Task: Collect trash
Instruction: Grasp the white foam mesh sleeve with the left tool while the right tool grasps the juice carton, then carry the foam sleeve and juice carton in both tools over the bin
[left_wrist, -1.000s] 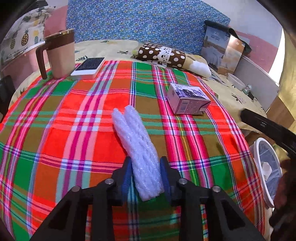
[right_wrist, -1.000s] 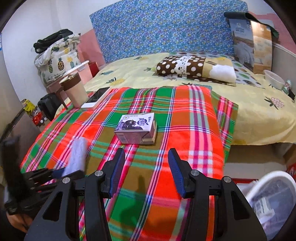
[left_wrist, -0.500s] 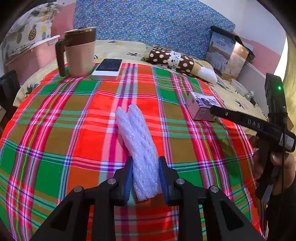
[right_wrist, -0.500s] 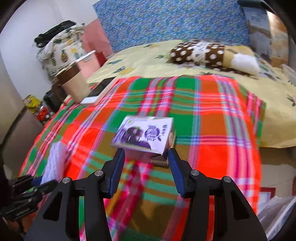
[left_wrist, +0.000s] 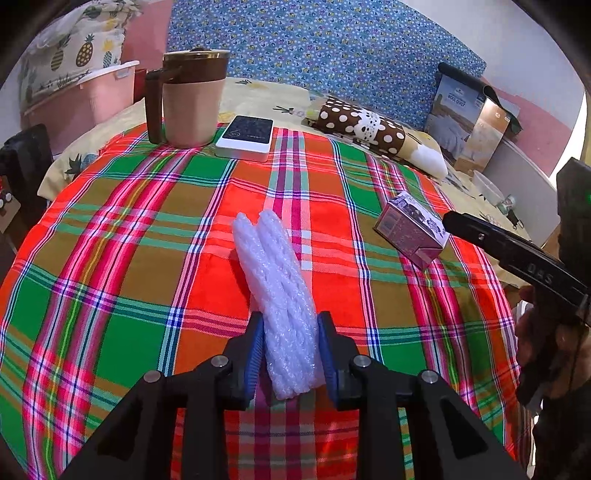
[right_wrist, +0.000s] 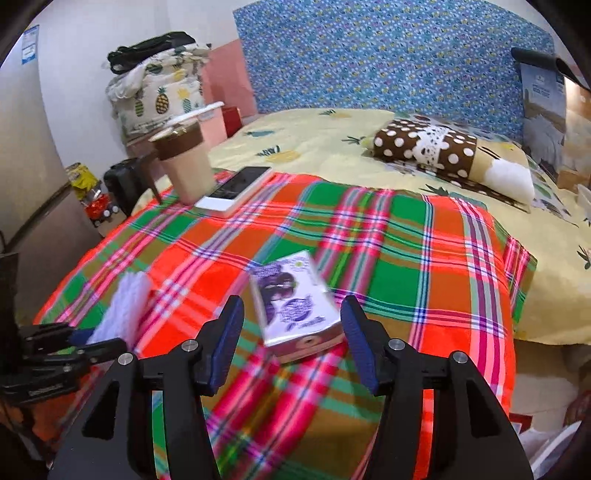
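Note:
A white foam net sleeve (left_wrist: 277, 280) lies on the plaid cloth (left_wrist: 110, 258). My left gripper (left_wrist: 290, 350) is shut on its near end, blue pads pressed to both sides. It also shows in the right wrist view (right_wrist: 125, 310). A small purple carton (right_wrist: 295, 302) lies on the cloth between the open jaws of my right gripper (right_wrist: 291, 339), apart from both pads. The carton (left_wrist: 412, 230) and the right gripper (left_wrist: 517, 254) also show at the right of the left wrist view.
A beige mug with a brown lid (left_wrist: 190, 96) and a white phone (left_wrist: 247, 138) sit at the cloth's far left corner. A polka-dot pillow (left_wrist: 369, 129) lies on the yellow bedsheet (right_wrist: 314, 140) behind. A boxed quilt (left_wrist: 469, 118) stands at the far right.
My right gripper has moved forward so the carton now lies between its open jaws. My left gripper has closed onto the foam sleeve and shifted slightly.

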